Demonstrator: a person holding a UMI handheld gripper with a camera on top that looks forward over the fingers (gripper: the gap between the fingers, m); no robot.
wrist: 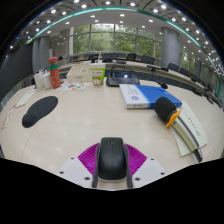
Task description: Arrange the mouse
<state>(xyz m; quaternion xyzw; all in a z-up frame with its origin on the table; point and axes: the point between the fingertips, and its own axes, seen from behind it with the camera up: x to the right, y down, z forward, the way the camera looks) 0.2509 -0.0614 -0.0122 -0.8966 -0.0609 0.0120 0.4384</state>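
Note:
A black computer mouse point(111, 158) sits between my two fingers, whose magenta pads point(88, 157) press against both of its sides. My gripper point(111, 164) is shut on the mouse and holds it close over the pale table top point(90, 115). A black oval mouse pad point(39, 110) lies on the table well ahead and to the left of the fingers.
A blue and white book point(146, 95) lies ahead to the right, with an orange-handled tool point(174, 117) and pens beside it. A dark box point(122, 76), bottles point(54, 73) and a small jar point(97, 75) stand further back. Office chairs and windows lie beyond.

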